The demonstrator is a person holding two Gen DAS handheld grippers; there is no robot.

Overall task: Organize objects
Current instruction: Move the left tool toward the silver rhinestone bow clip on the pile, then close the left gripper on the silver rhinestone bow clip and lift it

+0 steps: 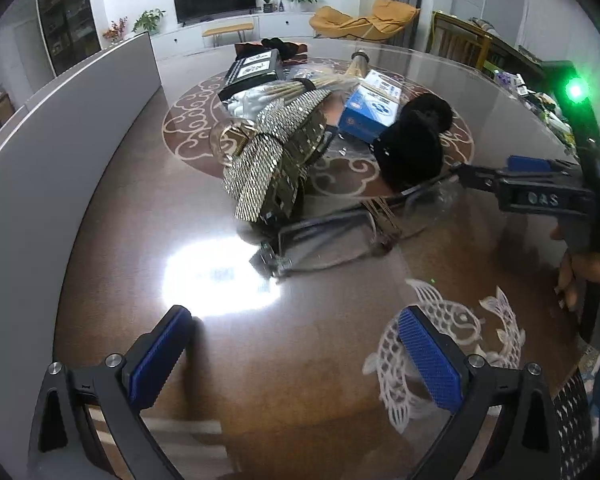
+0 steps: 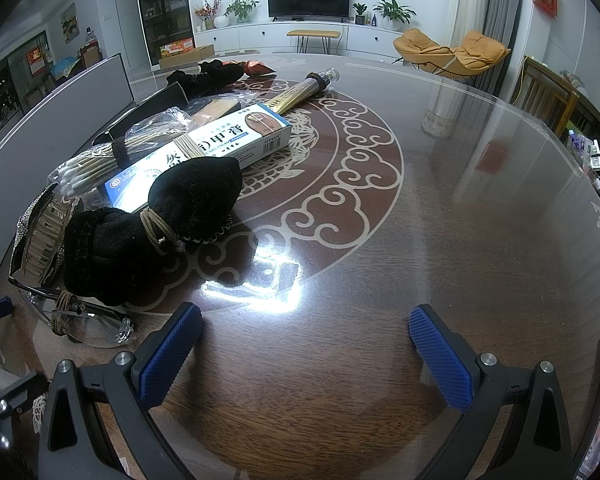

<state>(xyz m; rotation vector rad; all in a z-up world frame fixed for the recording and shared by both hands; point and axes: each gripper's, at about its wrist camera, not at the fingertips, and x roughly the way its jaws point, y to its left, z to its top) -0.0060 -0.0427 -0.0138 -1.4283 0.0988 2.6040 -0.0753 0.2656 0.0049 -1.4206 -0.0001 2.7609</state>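
Note:
A heap of objects lies on the round glass-topped table (image 1: 300, 360). It holds a rhinestone hair clip (image 1: 276, 148), a black velvet pouch (image 1: 412, 140), a blue-and-white box (image 1: 374, 108), clear glasses (image 1: 328, 240), a cotton swab bundle (image 1: 260, 96) and a gold tube (image 1: 360, 64). My left gripper (image 1: 296, 332) is open and empty, short of the glasses. In the right wrist view, my right gripper (image 2: 304, 332) is open over bare table, right of the pouch (image 2: 156, 220), the glasses (image 2: 88, 324) and the box (image 2: 204, 152).
A grey upright panel (image 1: 60, 128) curves along the table's left side. A black box (image 1: 252, 70) and dark cloth lie at the back of the heap. The right gripper (image 1: 484, 176), held by a hand (image 1: 580, 272), shows beside the pouch. Chairs stand beyond the far right edge.

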